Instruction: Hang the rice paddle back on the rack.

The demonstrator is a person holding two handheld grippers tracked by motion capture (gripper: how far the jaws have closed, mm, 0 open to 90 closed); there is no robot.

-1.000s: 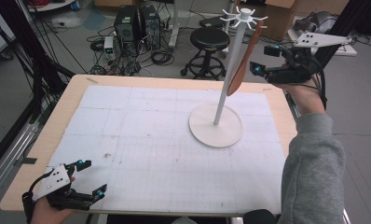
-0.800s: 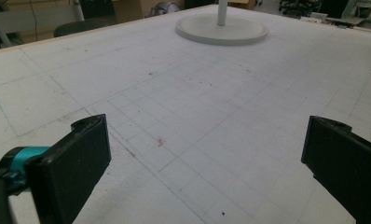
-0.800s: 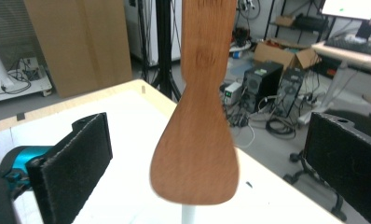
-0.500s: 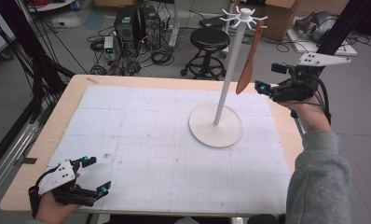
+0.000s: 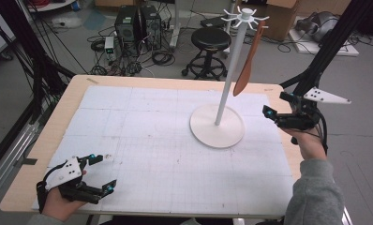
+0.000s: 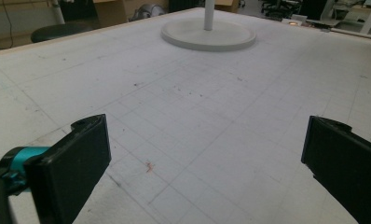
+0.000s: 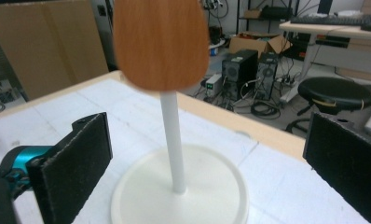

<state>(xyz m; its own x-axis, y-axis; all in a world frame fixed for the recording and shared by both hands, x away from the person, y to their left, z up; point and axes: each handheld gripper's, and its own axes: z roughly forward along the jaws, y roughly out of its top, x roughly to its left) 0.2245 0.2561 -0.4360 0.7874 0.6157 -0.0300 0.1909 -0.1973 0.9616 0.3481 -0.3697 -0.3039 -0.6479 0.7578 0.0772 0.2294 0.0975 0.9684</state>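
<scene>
Right tool [image 5: 274,106] lower now, empty; spatula [image 7: 160,44] top cut off.

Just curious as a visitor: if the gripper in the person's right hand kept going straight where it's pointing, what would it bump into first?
Probably the thin white pole of the stand, though depth is hard to judge.
</scene>
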